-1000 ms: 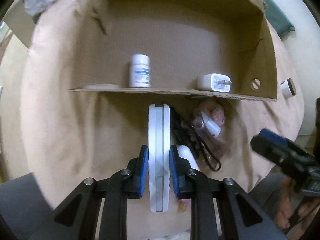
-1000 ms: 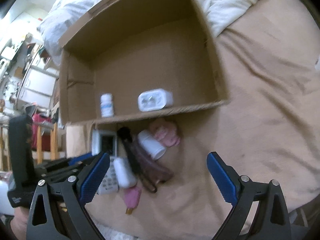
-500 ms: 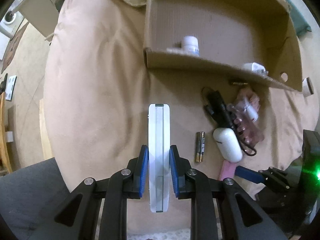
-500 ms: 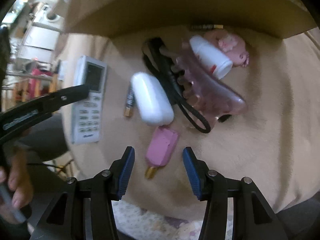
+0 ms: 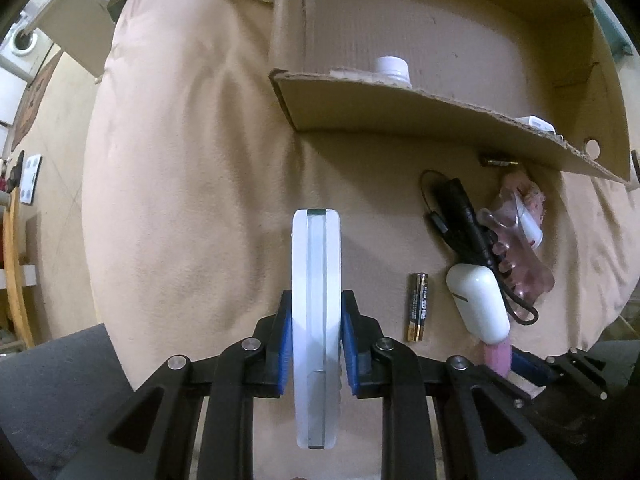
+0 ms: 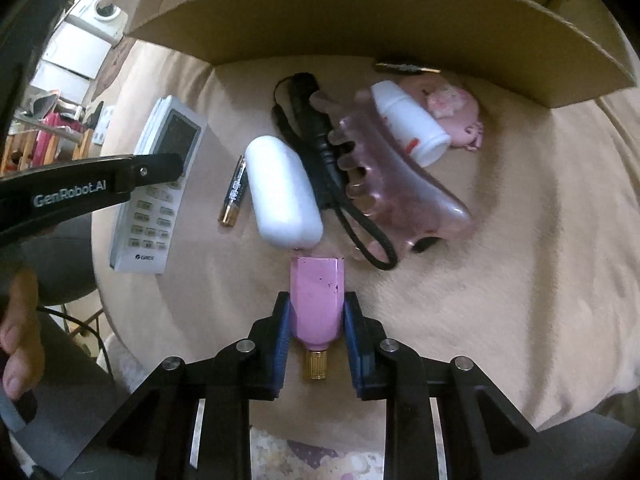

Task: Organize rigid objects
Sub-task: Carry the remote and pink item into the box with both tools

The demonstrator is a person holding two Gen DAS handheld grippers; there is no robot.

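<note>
The left gripper [image 5: 316, 344] is clamped on the white remote [image 5: 316, 320], held edge-up over the beige cloth [image 5: 180, 200]. The right gripper [image 6: 316, 332] pinches the pink tube [image 6: 317, 296], which lies near the white case [image 6: 282, 196], this side of the box [image 6: 360, 20].

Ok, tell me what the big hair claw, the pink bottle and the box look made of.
Hair claw: translucent pinkish plastic, glossy; light shows through its teeth.
Pink bottle: opaque, smooth, probably plastic or painted glass; its ribbed gold cap looks metallic.
Box: brown corrugated cardboard, matte; the left wrist view shows a rough cut edge.
</note>
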